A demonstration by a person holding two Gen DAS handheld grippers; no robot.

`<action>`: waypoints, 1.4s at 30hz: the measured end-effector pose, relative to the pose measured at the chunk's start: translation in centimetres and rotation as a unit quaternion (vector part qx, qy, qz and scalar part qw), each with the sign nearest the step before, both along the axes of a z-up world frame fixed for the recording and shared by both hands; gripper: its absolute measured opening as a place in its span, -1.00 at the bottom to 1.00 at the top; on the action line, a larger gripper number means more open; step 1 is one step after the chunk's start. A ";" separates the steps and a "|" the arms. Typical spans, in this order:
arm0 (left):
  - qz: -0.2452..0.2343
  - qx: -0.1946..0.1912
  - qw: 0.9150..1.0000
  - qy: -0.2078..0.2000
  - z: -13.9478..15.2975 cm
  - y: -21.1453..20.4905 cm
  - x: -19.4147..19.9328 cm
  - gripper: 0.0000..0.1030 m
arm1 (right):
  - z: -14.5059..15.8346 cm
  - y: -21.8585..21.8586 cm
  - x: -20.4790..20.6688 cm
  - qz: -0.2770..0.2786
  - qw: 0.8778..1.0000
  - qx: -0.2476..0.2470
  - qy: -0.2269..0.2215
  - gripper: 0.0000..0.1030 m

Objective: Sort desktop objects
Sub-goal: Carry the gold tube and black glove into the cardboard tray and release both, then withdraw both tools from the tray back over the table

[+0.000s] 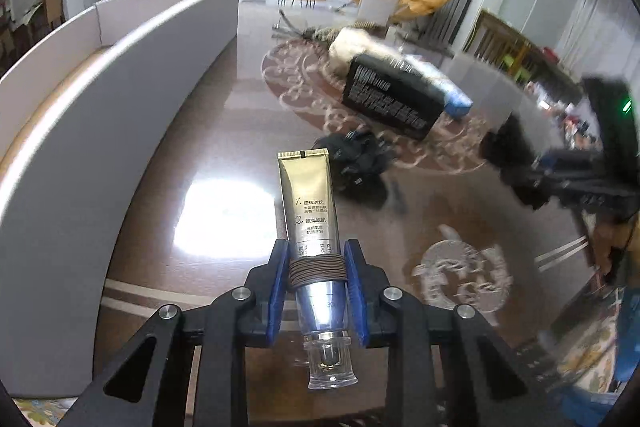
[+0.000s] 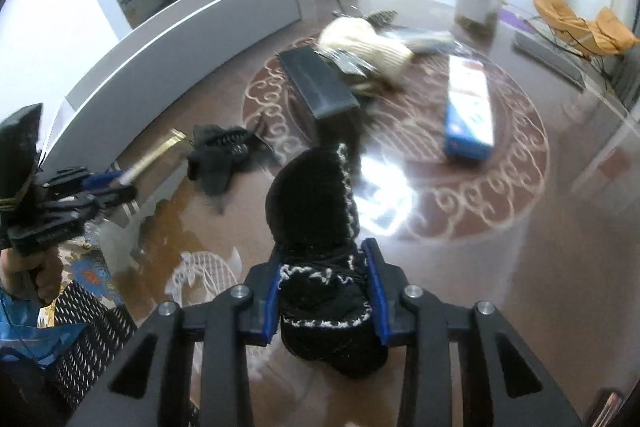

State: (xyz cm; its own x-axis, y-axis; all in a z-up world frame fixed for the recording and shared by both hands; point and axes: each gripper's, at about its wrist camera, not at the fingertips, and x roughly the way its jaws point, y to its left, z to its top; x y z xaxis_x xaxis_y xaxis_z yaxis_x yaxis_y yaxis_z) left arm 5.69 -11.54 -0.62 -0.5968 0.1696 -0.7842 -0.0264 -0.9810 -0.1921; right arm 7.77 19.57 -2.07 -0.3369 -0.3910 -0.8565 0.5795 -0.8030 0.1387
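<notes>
Glossy brown tabletop [image 2: 460,267] with pale scroll ornament, bounded at the left by a curved grey partition [image 1: 132,75]. Near the centre of the ornament, a black box [image 1: 390,95] with white lettering, a cream knitted bundle [image 2: 366,47] just behind it, and a blue-and-white box [image 2: 470,111] lying flat, apart to the right. Crumpled black fabric item [image 2: 224,157] resting on the tabletop between partition and black box. Right hand-held gripper [image 2: 326,293] closed on a black knitted item with white stitching [image 2: 316,195], raised clear of the tabletop and projecting forward past the blue fingers. Left hand-held gripper [image 1: 318,269] closed on a gold cosmetic tube [image 1: 310,199], clamped at a band of brown cord near the silver neck, clear cap toward the camera, crimped end pointing away, lifted above the tabletop.
</notes>
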 end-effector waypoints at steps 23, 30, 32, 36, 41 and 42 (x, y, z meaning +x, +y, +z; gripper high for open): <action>0.196 -0.079 0.977 0.006 7.6 -25.7 -2.5 -0.46 | 9.6 -34.1 1.5 0.188 0.972 -0.140 0.018 -0.29; 0.214 -0.097 0.968 -0.093 2.8 -29.3 -4.2 -0.32 | 4.6 -39.2 3.1 0.224 0.973 -0.036 0.041 0.92; 0.204 -0.123 0.965 -0.109 2.0 -29.1 -4.4 0.11 | 3.9 -39.4 4.0 0.242 0.968 -0.013 0.066 0.92; 0.167 -0.207 0.958 -0.107 0.8 -26.7 -4.8 0.44 | 2.4 -39.4 5.6 0.268 0.955 0.047 0.115 0.92; 0.155 -0.258 0.950 -0.088 1.1 -25.2 -5.5 0.44 | 1.6 -38.9 6.6 0.293 0.941 0.074 0.151 0.92; 0.155 -0.253 0.951 -0.086 1.2 -25.1 -5.6 0.44 | 1.5 -39.1 6.8 0.297 0.939 0.075 0.155 0.93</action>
State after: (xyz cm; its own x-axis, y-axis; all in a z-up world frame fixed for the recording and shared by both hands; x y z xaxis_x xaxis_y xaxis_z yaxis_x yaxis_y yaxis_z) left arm 0.04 -36.59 0.57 -0.4126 -0.4187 -0.8090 0.2690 -0.9045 0.3310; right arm 14.58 -19.52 -0.60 -0.3390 -0.4723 -0.8137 0.9256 -0.3223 -0.1986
